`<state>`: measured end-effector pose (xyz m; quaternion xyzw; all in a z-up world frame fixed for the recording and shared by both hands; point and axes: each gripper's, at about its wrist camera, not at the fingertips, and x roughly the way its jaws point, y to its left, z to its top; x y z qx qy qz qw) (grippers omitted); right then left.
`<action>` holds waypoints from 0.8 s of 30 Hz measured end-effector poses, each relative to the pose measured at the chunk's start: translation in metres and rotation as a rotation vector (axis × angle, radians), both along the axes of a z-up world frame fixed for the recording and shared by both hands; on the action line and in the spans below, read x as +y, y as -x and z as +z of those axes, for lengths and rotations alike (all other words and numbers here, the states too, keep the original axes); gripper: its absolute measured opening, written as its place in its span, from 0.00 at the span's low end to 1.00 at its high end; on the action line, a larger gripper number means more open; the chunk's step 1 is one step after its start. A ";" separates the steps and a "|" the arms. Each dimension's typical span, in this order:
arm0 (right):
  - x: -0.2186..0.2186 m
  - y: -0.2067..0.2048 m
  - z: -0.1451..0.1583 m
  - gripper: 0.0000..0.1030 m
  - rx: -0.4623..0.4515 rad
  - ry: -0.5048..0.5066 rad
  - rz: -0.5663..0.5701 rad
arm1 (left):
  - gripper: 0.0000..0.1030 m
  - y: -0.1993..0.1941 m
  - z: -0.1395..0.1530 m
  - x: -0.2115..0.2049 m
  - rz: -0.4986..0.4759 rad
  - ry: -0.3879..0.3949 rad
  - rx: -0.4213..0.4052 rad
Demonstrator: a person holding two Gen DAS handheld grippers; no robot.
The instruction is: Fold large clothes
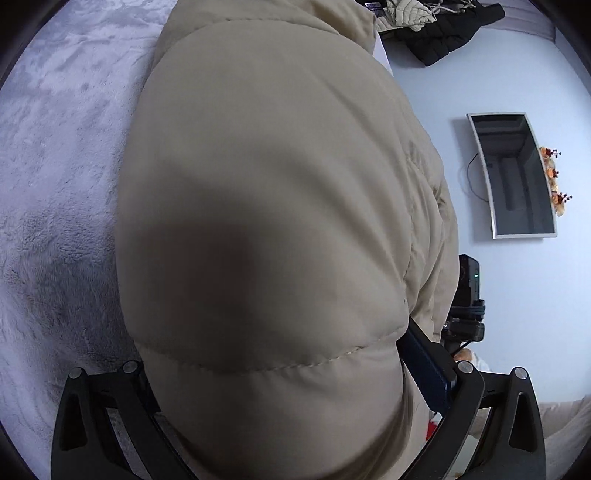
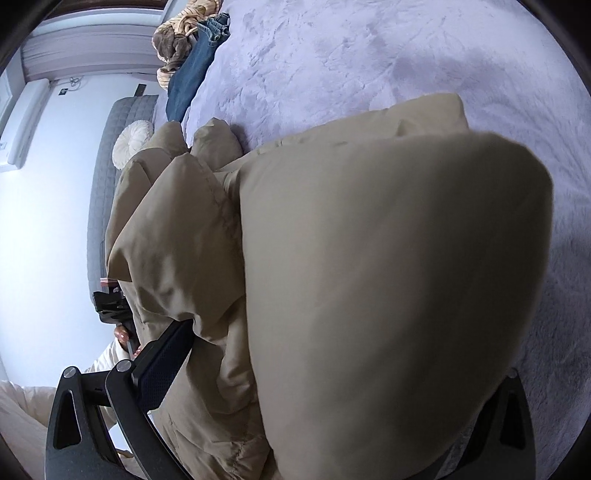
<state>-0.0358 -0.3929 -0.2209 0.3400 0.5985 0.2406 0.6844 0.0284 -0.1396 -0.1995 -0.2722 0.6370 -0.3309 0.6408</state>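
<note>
A beige puffer jacket [image 1: 266,206] fills the left wrist view and bulges over my left gripper [image 1: 291,398], whose jaws are closed on its padded fabric; only the right pad [image 1: 428,362] shows. In the right wrist view the same jacket [image 2: 369,277] drapes over my right gripper [image 2: 295,387], which is shut on a thick fold; its left pad [image 2: 162,365] shows and the right finger is hidden under cloth. The jacket hangs partly over a lilac fleece blanket [image 2: 369,55]. The other gripper and a hand [image 2: 118,321] show at the left.
Blue jeans [image 2: 192,70] and a brown and cream pile of clothes [image 2: 181,37] lie at the far edge of the blanket. A grey quilted sofa with a round white cushion [image 2: 131,144] stands beyond. A black garment [image 1: 450,29] and a wall mirror [image 1: 517,177] show in the left wrist view.
</note>
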 end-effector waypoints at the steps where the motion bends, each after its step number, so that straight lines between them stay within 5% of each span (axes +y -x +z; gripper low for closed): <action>1: 0.002 -0.002 -0.001 1.00 0.002 0.002 -0.004 | 1.00 0.001 0.002 -0.005 -0.001 -0.031 -0.009; 7: 0.003 -0.003 0.000 0.98 0.064 0.016 -0.073 | 0.88 0.010 0.035 -0.029 -0.003 -0.212 -0.128; 12: -0.003 0.006 0.012 0.57 0.065 -0.010 -0.119 | 0.78 0.022 0.060 -0.045 -0.005 -0.284 -0.188; 15: -0.004 0.009 0.025 0.46 0.046 -0.026 -0.132 | 0.78 0.023 0.075 -0.054 -0.009 -0.307 -0.207; 24: 0.033 -0.007 0.066 0.45 -0.031 -0.033 -0.098 | 0.78 0.013 0.110 -0.021 0.021 -0.306 -0.280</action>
